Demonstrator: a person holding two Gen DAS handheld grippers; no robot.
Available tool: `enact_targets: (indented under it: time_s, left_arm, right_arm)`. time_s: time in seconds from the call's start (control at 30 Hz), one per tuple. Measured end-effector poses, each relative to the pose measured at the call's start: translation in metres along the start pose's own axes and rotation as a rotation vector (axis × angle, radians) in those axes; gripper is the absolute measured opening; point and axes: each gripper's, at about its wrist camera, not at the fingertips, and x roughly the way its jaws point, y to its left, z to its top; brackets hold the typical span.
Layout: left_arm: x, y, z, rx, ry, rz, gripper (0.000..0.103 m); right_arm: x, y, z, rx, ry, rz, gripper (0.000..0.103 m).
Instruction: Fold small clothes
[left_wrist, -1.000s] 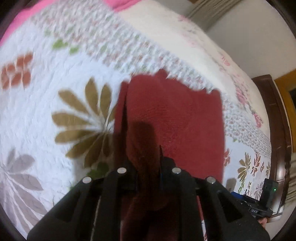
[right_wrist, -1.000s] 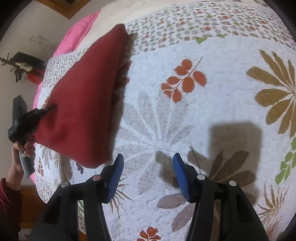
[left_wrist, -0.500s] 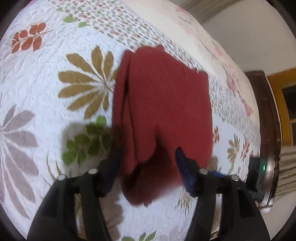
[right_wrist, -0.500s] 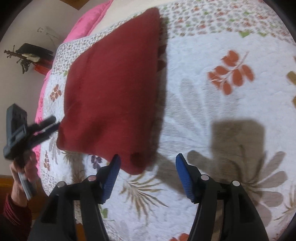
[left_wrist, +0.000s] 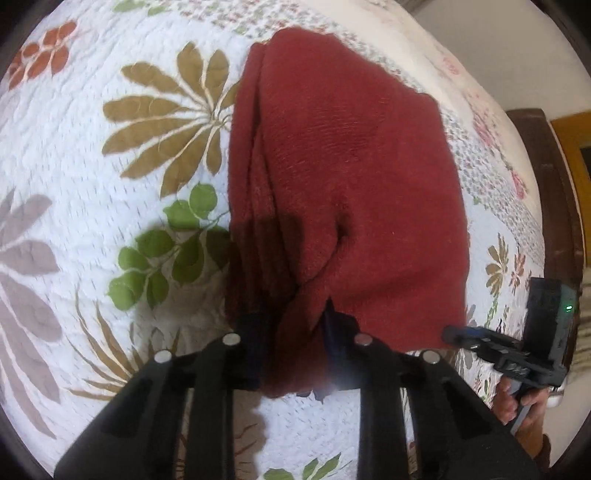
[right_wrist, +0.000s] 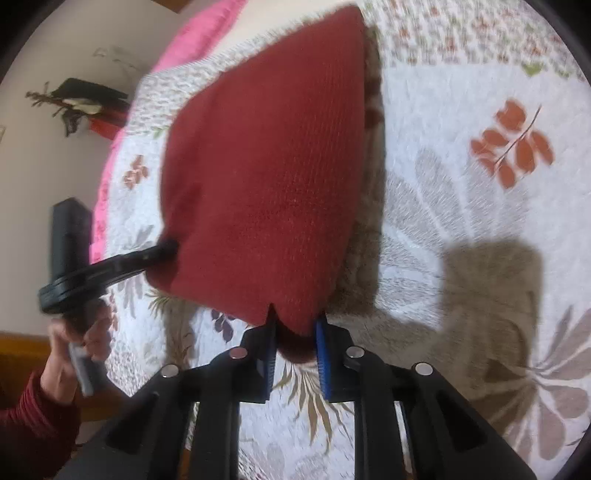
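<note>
Each pinching a near corner of the dark red knitted garment (left_wrist: 343, 177), the left gripper (left_wrist: 295, 325) and right gripper (right_wrist: 295, 328) likely ready it for another fold on the flowered white quilt (right_wrist: 461, 177).

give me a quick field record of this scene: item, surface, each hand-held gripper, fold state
item: dark red knitted garment
surface: white quilted bedspread with leaf and flower prints
left hand-held gripper: shut on one near corner of the garment
right hand-held gripper: shut on the other near corner
fold state: already doubled over, layered edges show along one side; near end gripped by both, far end lies on the bedspread
person: hand on the left gripper's handle, red sleeve
</note>
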Motion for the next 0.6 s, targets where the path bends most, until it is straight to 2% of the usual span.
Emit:
enact_targets:
  time_s: [0.07,0.13,0.2,0.33,0.4,0.47,0.53,0.57,0.6]
  left_arm:
    - [0.007,0.002,-0.004,0.011,0.011,-0.002,0.023]
    - [0.016,0.005,-0.007,0.017,0.018,0.007,0.024]
    - [0.025,0.005,-0.008,0.050,0.021,0.033,0.025]
    - [0.029,0.003,-0.004,0.066,0.041,0.028,0.029]
    - [0.022,0.000,0.000,0.056,0.055,0.009,0.034]
    - [0.007,0.002,0.006,0.055,0.048,-0.015,0.039]
    - [-0.011,0.002,0.015,0.058,0.001,-0.034,0.056]
    - [-0.021,0.003,0.024,0.050,-0.036,-0.051,0.058]
    - [-0.029,0.004,0.035,0.037,-0.065,-0.071,0.059]
  right_arm:
    - [0.002,-0.001,0.000,-0.014,0.016,-0.026,0.017]
    - [0.019,-0.002,0.001,-0.029,0.058,-0.099,0.017]
    - [0.033,-0.005,0.002,-0.024,0.077,-0.132,0.017]
    - [0.038,-0.010,0.006,0.014,0.081,-0.125,0.022]
    - [0.034,-0.009,0.007,0.003,0.096,-0.121,0.037]
    - [0.022,-0.013,0.012,-0.013,0.086,-0.118,0.043]
    - [0.003,-0.011,0.022,-0.029,0.040,-0.100,0.053]
    - [-0.006,-0.012,0.029,-0.029,0.015,-0.095,0.061]
    - [-0.016,-0.012,0.041,-0.027,-0.018,-0.093,0.062]
